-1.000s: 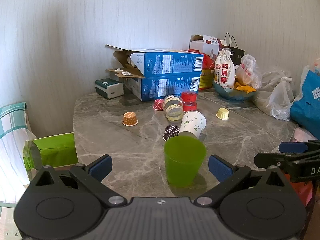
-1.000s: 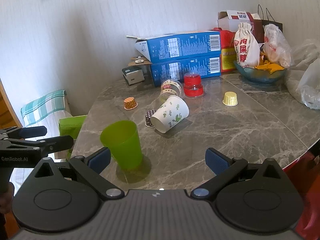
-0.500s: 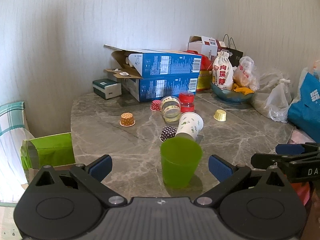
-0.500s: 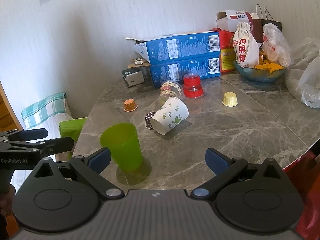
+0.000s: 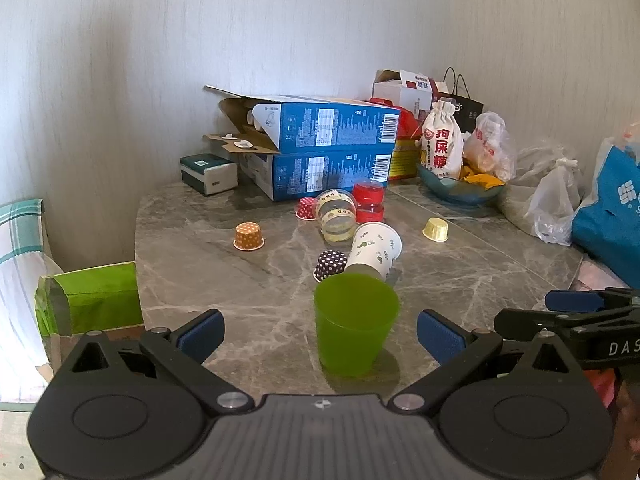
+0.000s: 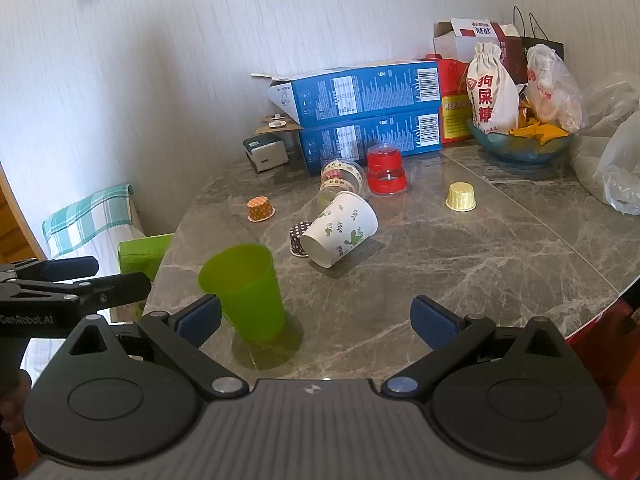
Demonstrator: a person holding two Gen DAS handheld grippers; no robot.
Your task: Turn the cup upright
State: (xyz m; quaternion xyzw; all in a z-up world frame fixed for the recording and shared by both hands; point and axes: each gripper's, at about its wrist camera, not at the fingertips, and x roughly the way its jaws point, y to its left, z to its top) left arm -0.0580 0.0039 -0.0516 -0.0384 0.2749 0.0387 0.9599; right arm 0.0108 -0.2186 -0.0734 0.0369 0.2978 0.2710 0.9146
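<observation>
A green plastic cup (image 5: 354,322) stands upright on the grey marble table (image 5: 240,288), mouth up; it also shows in the right wrist view (image 6: 246,292). My left gripper (image 5: 319,334) is open and empty, its pads either side of the green cup and a little nearer than it. My right gripper (image 6: 316,322) is open and empty, with the green cup just beyond its left pad. A white paper cup with leaf print (image 6: 340,230) lies on its side behind the green cup; it also shows in the left wrist view (image 5: 374,249).
Small paper cupcake liners sit upside down: orange (image 6: 261,208), yellow (image 6: 461,197), dark dotted (image 6: 298,236). A clear cup (image 6: 340,178) lies on its side by a red cup (image 6: 386,168). Blue boxes (image 6: 368,112), bags and a bowl (image 6: 520,146) line the back. A green bin (image 5: 92,300) stands left of the table.
Both grippers have drawn back slightly from the green cup, which stays upright and still. Both stay open.
</observation>
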